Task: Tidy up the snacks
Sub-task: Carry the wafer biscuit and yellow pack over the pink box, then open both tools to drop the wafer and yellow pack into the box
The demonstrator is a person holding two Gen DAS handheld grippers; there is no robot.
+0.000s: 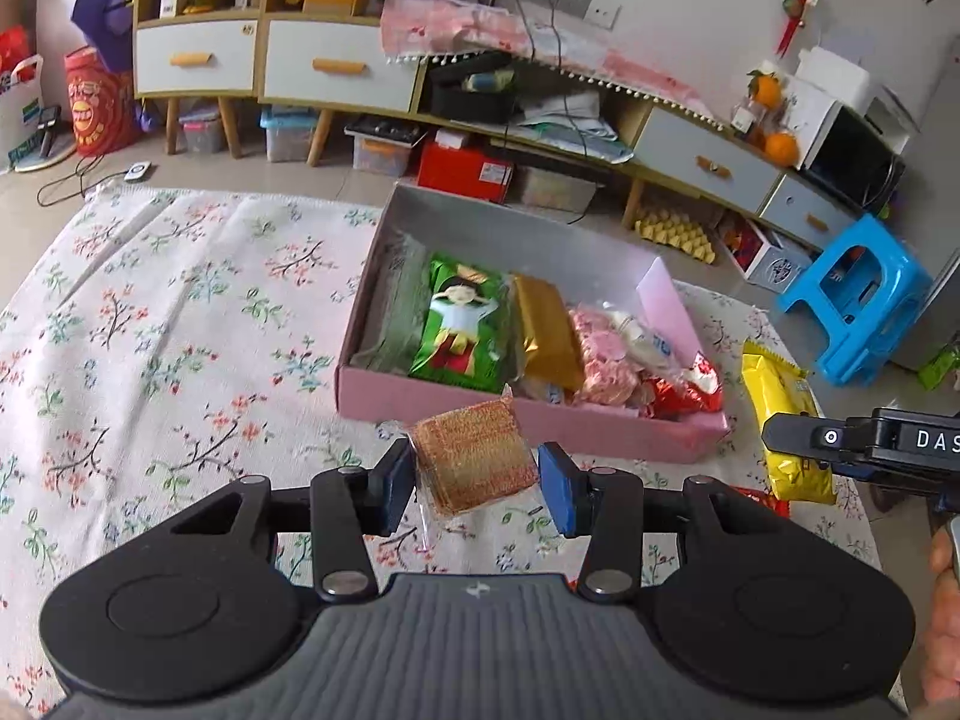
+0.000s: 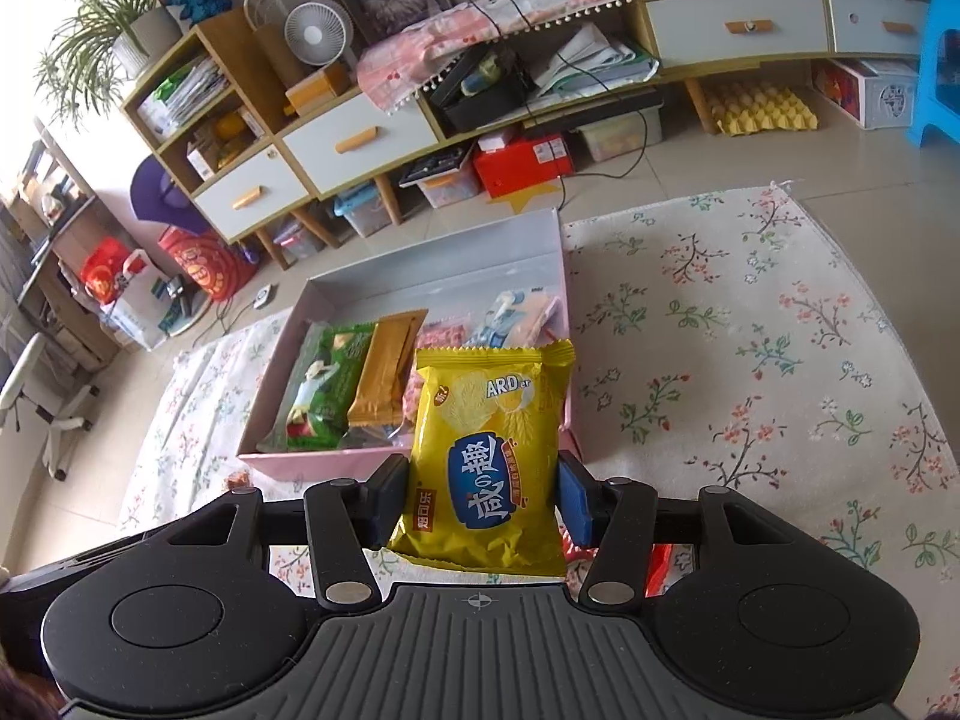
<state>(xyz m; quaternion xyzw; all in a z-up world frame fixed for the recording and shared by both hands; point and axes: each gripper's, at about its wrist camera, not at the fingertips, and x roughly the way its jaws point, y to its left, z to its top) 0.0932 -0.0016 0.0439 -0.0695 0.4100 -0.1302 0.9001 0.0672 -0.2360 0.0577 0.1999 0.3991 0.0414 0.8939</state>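
Left view, left gripper (image 1: 477,480): pads pinch a brown wafer (image 1: 474,462), held above the cloth (image 1: 180,312), just near of the pink box (image 1: 528,420).
Left view, box: holds a green pack (image 1: 462,324) and other snacks.
Right view, right gripper (image 2: 483,495): pads pinch a yellow bag (image 2: 489,456), over the box's near right corner.

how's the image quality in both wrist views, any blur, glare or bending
Left wrist view: strong fisheye bend, the cabinet line curves; the brown snack between the left gripper pads is slightly soft, and daylight is even. Right wrist view: same bend along the rug edge; the yellow packet in the right gripper is sharp, with mild sheen.
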